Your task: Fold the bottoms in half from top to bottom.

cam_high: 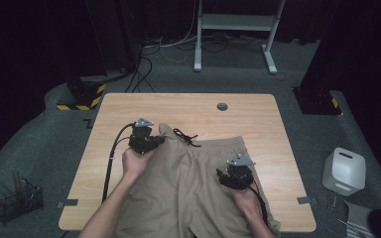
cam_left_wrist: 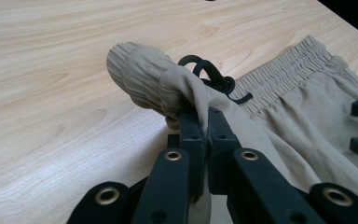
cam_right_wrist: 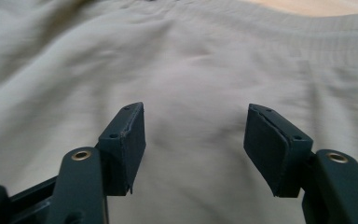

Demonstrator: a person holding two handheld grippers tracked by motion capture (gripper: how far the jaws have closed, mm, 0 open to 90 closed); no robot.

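Fabric is pinched between the jaws of the left gripper [cam_left_wrist: 208, 122], which are closed tight on a fold of the khaki cotton shorts with a ribbed elastic waistband [cam_left_wrist: 279, 93]. The gathered left end of that waistband bunches up just beyond the jaw tips, lifted a little off the pale wooden tabletop [cam_left_wrist: 51, 93], and the black drawstring cord [cam_left_wrist: 210, 74] lies coiled right behind it. The right gripper [cam_right_wrist: 193, 135] hangs over the flat cloth with its jaws wide apart and nothing between them; whether the pads brush the fabric is hard to tell from so close. In the high view it sits near the right side of the shorts, lower than the waistband.

Judging by this, the step in hand looks like the start of a fold or a straightening: one corner of the waist is taken and the other hand has yet to grip. The next move probably calls for the right jaws to close on the cloth near the waistband's other end, so that both hands can carry the garment together.

The shorts lie in the near half of the table, legs running over the near edge towards the person. Bare wood stretches beyond the waistband and to the left, giving room to carry the cloth forward.
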